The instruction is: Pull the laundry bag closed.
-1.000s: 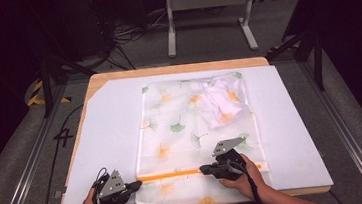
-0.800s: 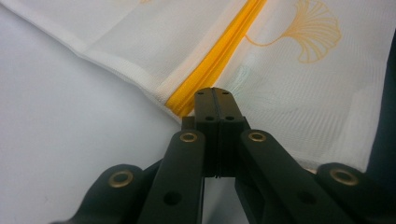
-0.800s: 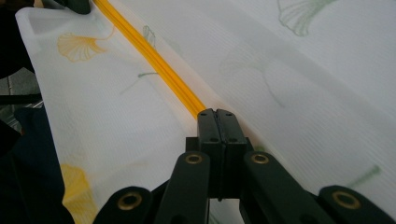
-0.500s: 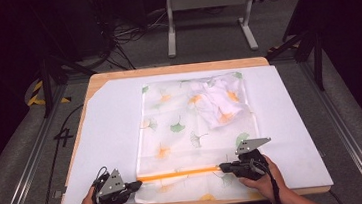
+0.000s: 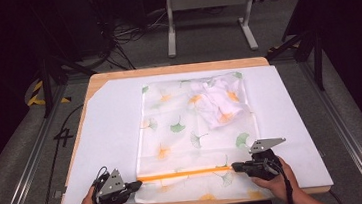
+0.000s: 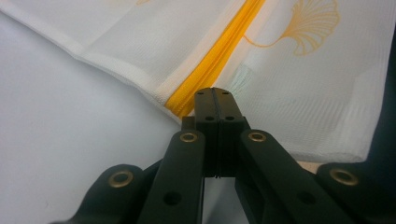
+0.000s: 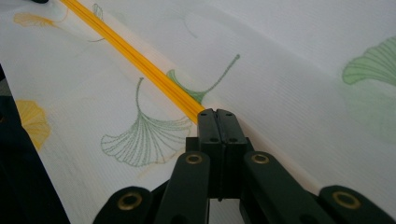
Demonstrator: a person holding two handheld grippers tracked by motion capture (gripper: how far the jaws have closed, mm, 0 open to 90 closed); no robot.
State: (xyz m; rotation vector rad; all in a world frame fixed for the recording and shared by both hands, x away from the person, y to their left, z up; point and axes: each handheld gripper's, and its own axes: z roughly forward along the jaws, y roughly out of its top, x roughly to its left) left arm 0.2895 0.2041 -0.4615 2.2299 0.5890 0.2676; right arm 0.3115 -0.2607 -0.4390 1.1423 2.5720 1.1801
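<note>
High view: a white mesh bag (image 5: 192, 131) printed with green and orange ginkgo leaves lies flat on a white sheet (image 5: 107, 139) spread over a wooden table (image 5: 176, 69); an orange zipper (image 5: 183, 173) runs across the bag's near end; a bunched white garment (image 5: 219, 101) shows through the mesh at the far right; the left gripper (image 5: 136, 184) sits at the zipper's left end and the right gripper (image 5: 235, 166) at its right, each in a person's hand; beyond the table, a grey floor, tangled cables and a metal stand (image 5: 209, 16) in a dark room; metal rails flank both sides; the forearms are cut off by the bottom edge.

Left gripper view: the black jaws are pressed together at the zipper's (image 6: 215, 58) end, at the bag's (image 6: 289, 93) hemmed corner; whether they pinch tape or fabric is hidden behind the jaw tips; the white sheet (image 6: 56, 121) lies to the left.

Right gripper view: the jaws meet tight on the orange zipper (image 7: 140, 63) line; the slider cannot be made out; embroidered leaves spread on the mesh (image 7: 289, 70) either side; the table's dark edge lies at the left.
</note>
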